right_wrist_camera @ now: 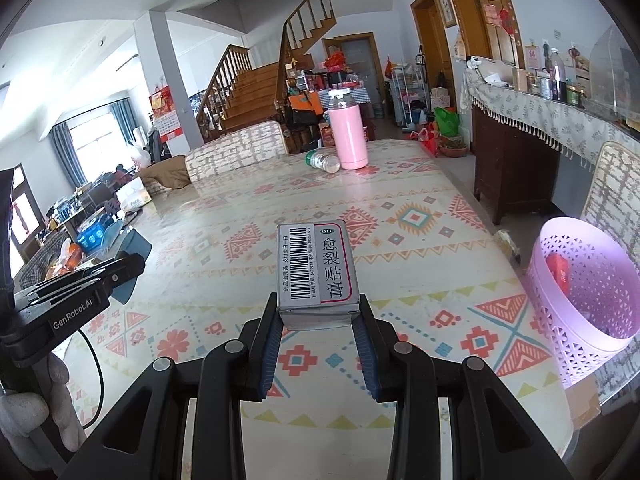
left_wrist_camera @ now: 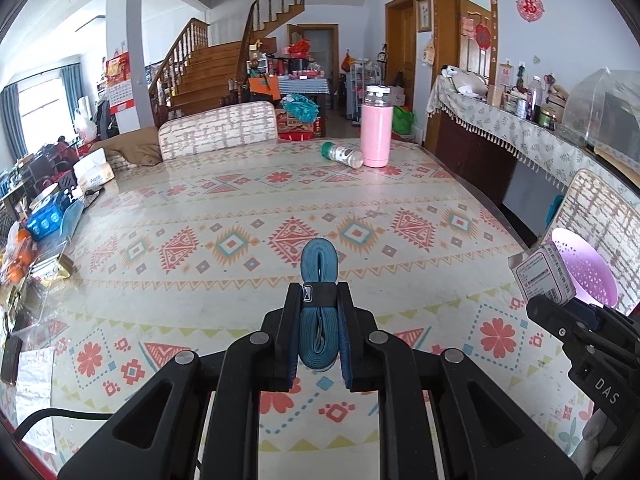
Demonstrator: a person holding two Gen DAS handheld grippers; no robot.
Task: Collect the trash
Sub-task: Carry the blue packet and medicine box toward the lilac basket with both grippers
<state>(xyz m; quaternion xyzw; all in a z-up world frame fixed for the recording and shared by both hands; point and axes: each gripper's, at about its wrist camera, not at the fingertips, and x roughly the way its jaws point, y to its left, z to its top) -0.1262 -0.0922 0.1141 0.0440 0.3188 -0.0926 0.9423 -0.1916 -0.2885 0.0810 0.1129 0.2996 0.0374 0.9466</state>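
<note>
Your left gripper (left_wrist_camera: 319, 300) reaches out low over the patterned table (left_wrist_camera: 240, 208), tilted downward, its black linkage filling the bottom centre of the left wrist view. Your right gripper (right_wrist_camera: 318, 304) sits in the same attitude at the bottom centre of its own view. Each shows up in the other's camera — the right one at the lower right edge of the left view, the left one at the middle left edge of the right view, with a pale gloved hand (right_wrist_camera: 24, 416) under it.

The table's right edge curves away in the right third of both views. Just past that edge, at the right of the right wrist view, stands the pink perforated basket (right_wrist_camera: 576, 336), with something red lying inside. The broad middle of the table is bare cloth. A pink flask (left_wrist_camera: 376, 128) stands upright at the far end, and a small green-capped bottle (left_wrist_camera: 343, 154) lies on its side touching or just beside its base — which one I cannot tell.

The left jaws are clamped on a folded blue strap (left_wrist_camera: 319, 264) bound by a black band, held off the cloth. The right jaws are clamped on the near end of a small grey medicine box (right_wrist_camera: 314, 268), barcode and printed label facing up.
</note>
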